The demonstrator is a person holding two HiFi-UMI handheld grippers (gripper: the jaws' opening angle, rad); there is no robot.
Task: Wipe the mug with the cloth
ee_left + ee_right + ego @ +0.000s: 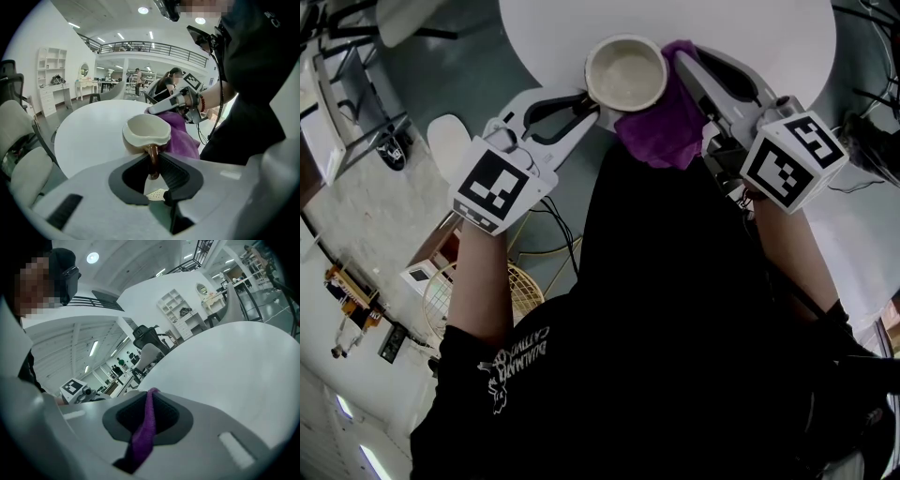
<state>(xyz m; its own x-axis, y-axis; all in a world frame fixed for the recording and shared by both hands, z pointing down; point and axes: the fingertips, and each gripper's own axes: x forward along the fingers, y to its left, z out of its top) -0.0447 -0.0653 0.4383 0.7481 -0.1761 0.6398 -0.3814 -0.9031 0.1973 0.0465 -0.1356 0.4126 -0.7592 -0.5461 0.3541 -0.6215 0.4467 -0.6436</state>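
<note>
A cream mug (625, 73) with a brown handle hangs over the near edge of the round white table (750, 37). My left gripper (586, 103) is shut on that handle; in the left gripper view the handle (153, 158) is pinched between the dark pads and the mug (146, 132) tilts slightly. A purple cloth (666, 117) lies against the mug's right side. My right gripper (680, 54) is shut on the cloth, and a fold of the cloth (144, 427) runs between its jaws in the right gripper view. The cloth (182, 136) touches the mug wall.
The table edge runs just in front of the person's dark shirt. Below on the floor stand a white chair (448, 141) and a wicker basket (520, 286). An office chair (16, 126) stands left of the table. Cables (867, 141) lie at the right.
</note>
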